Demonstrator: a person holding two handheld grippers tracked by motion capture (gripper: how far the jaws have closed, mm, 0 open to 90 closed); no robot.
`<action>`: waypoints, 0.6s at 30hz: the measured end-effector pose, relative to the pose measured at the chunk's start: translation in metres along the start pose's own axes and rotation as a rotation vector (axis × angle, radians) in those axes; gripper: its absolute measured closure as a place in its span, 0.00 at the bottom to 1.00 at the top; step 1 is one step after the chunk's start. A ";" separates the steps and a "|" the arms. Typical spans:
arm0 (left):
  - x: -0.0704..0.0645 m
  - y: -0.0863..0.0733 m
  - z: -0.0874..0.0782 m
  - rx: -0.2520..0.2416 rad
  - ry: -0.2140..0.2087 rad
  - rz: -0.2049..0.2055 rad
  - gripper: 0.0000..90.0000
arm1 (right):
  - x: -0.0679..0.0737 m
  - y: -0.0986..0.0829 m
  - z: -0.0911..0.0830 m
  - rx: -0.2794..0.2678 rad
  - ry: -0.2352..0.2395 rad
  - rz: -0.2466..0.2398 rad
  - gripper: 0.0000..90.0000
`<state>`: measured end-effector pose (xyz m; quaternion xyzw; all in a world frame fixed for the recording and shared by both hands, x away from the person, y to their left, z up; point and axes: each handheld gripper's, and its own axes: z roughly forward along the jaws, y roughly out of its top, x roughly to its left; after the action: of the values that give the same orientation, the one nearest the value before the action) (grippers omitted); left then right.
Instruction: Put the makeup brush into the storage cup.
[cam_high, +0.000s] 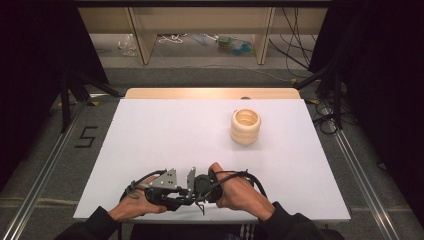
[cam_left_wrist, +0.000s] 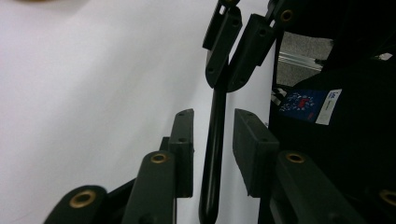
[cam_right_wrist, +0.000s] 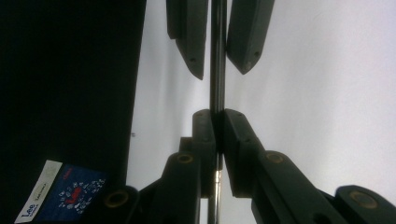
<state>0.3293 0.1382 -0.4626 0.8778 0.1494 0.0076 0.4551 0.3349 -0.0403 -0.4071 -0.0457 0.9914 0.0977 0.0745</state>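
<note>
A thin dark rod (cam_left_wrist: 211, 186) (cam_right_wrist: 217, 91) runs between my two grippers near the table's front edge. My right gripper (cam_right_wrist: 217, 116) (cam_high: 197, 189) is shut on the rod, its pads pressed against it from both sides. My left gripper (cam_left_wrist: 212, 128) (cam_high: 175, 192) faces it tip to tip and is open. The rod passes through the gap between the left jaws, apart from both pads. The left gripper view has the right gripper's jaws at its top, closed around the rod. A hand holds each gripper, and cables trail from both.
A pale wooden ribbed cup (cam_high: 245, 126) stands at the table's right rear, well away from the grippers. The white tabletop (cam_high: 170, 130) lies bare to the left of it. Dark clothing with a blue label (cam_right_wrist: 65, 193) sits close behind the front edge.
</note>
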 end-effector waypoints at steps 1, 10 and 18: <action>0.000 0.000 0.000 0.001 0.001 0.002 0.79 | -0.002 0.000 0.001 -0.024 -0.011 -0.038 0.93; 0.000 0.000 -0.001 0.007 -0.010 0.015 0.84 | -0.001 0.001 0.001 -0.035 -0.009 -0.049 0.93; 0.001 0.000 -0.003 0.024 -0.021 0.036 0.89 | 0.001 0.000 0.000 -0.017 0.007 -0.035 0.93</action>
<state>0.3299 0.1405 -0.4607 0.8857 0.1291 0.0048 0.4459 0.3338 -0.0403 -0.4068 -0.0641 0.9898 0.1048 0.0726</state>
